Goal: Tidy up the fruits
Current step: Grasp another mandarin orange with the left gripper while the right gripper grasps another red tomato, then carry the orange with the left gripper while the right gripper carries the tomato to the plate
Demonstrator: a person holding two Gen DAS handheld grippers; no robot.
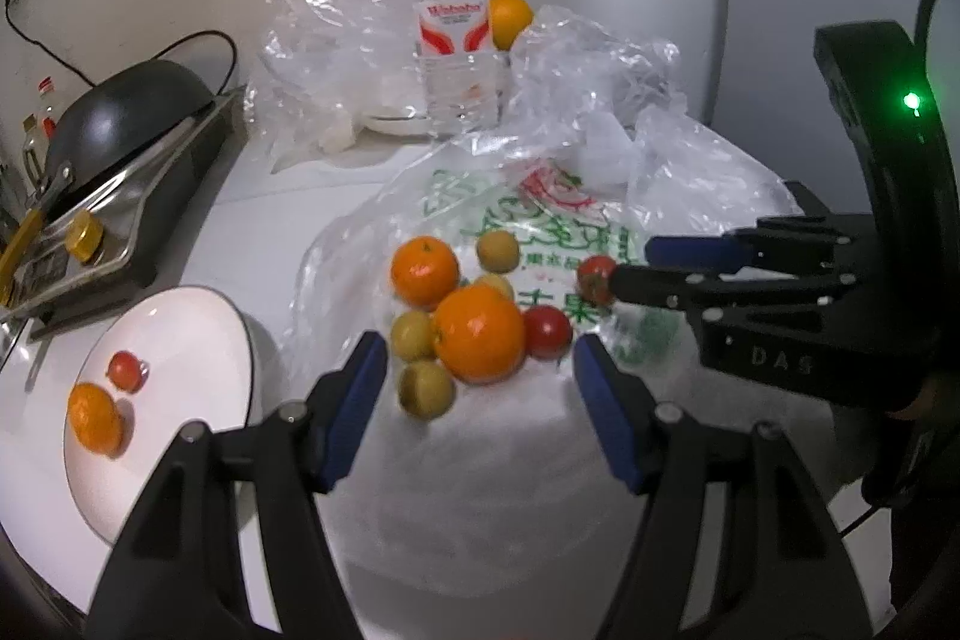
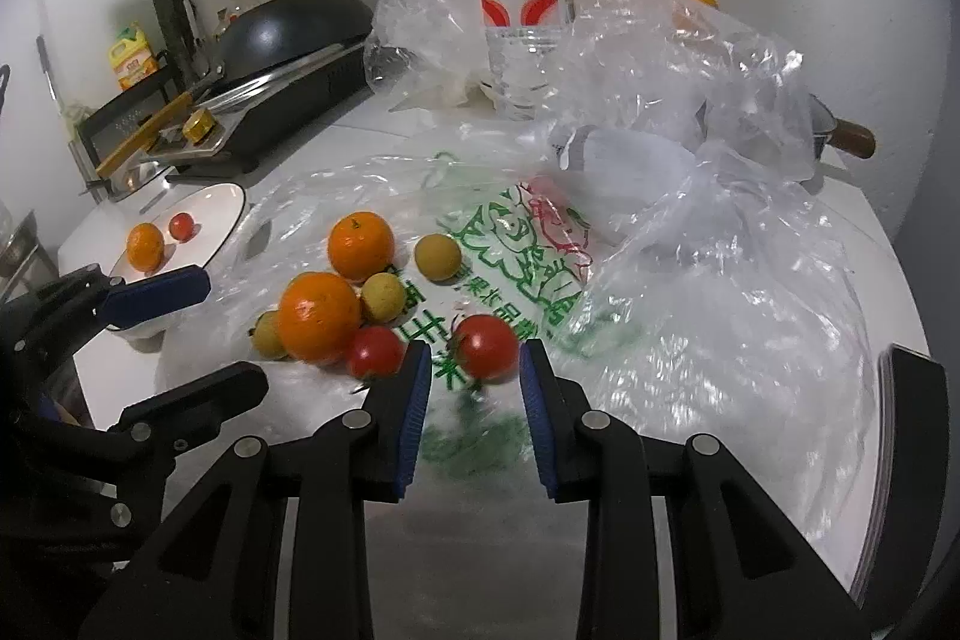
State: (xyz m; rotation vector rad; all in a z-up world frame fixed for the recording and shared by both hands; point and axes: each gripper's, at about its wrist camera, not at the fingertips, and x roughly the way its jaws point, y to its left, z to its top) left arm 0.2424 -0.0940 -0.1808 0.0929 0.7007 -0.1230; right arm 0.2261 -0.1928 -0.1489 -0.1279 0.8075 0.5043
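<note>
A pile of fruit lies on a printed plastic bag [image 1: 540, 220]: two oranges [image 1: 479, 334] [image 1: 425, 271], several small yellow-green fruits [image 1: 414, 334] and a red tomato [image 1: 547, 331]. My left gripper [image 1: 480, 349] stands open just short of the big orange, with nothing between its pads. My right gripper [image 2: 475, 358] is shut on a second red tomato [image 2: 485, 355], which sits at its fingertips just above the bag, to the right of the pile. At the left, a white plate [image 1: 180, 316] holds a mandarin [image 1: 93, 418] and a small tomato [image 1: 127, 370].
A water bottle [image 1: 456, 40] stands at the back, with another orange [image 1: 510, 19] behind crumpled clear bags [image 1: 600, 100]. A black wok [image 1: 126, 112] sits on a stove at the left. A pot handle [image 2: 852, 139] pokes out at the right.
</note>
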